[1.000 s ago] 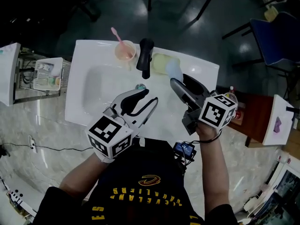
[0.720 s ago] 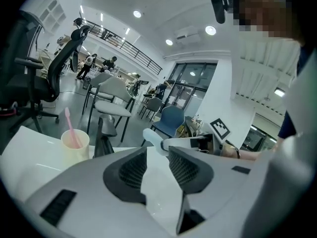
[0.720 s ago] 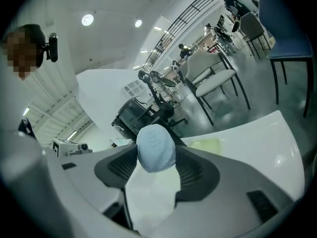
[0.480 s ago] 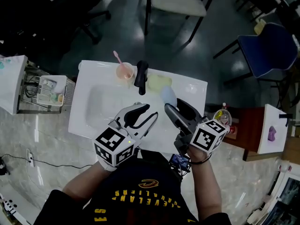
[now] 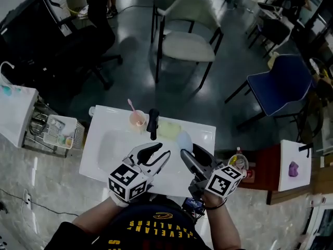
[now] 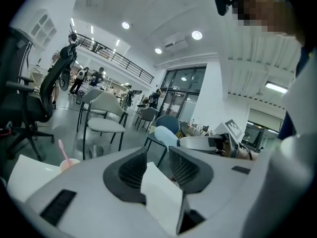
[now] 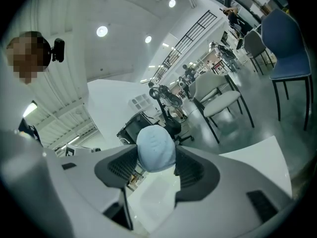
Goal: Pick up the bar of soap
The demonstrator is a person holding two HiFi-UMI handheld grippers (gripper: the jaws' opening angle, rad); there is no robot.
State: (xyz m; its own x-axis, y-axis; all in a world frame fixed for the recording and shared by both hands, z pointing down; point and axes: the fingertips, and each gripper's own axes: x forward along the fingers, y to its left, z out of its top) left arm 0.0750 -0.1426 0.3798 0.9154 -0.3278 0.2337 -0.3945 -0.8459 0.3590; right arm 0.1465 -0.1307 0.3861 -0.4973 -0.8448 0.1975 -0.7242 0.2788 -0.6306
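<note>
Right gripper (image 7: 156, 166), clamped on the pale blue oval soap bar (image 5: 183, 139), had risen clear of the white basin (image 5: 104, 151): pick-up apparently achieved. Left gripper (image 6: 157, 155) gaped empty.

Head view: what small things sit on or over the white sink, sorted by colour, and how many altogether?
Pink: 2, round pink cup, pink toothbrush standing in it
Black: 1, black tap
Pale yellow: 1, pale yellow dish
Light blue: 1, light blue bar of soap, clamped in the right gripper
Total: 5

Matt, faintly ribbed bar of soap (image 7: 156, 148); glossy white sink (image 5: 104, 151); shiny dark floor (image 5: 130, 61).
</note>
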